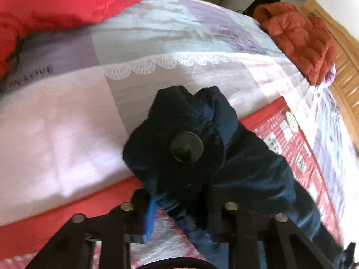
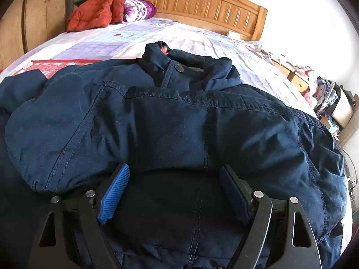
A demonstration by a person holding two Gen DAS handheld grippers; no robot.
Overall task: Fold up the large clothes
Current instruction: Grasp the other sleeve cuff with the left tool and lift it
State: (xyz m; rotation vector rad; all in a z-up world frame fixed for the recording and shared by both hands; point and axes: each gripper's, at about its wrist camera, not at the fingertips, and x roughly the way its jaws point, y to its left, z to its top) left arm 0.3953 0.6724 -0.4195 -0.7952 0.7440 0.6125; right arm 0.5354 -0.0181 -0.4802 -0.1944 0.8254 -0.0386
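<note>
Two grippers: my left gripper (image 1: 179, 204) clamps the navy cotton jacket (image 2: 179, 123); right gripper (image 2: 172, 192) gapes.
Handling: heavy, limp; grip seams.

One navy jacket (image 2: 179, 121), one orange puffer jacket (image 2: 94, 14), one purple pillow (image 2: 140, 10), one wooden headboard (image 2: 202, 6), and two grippers (image 1: 179, 219) (image 2: 172, 192) were present.

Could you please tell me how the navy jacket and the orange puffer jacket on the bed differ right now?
The navy jacket is smooth woven cloth with stitched seams; the orange puffer jacket is quilted and puffy. The navy one lies spread out close under the right gripper, with the left gripper shut on it; the orange one sits bunched, untouched, near the headboard. Both rest on the patchwork bedspread.
</note>
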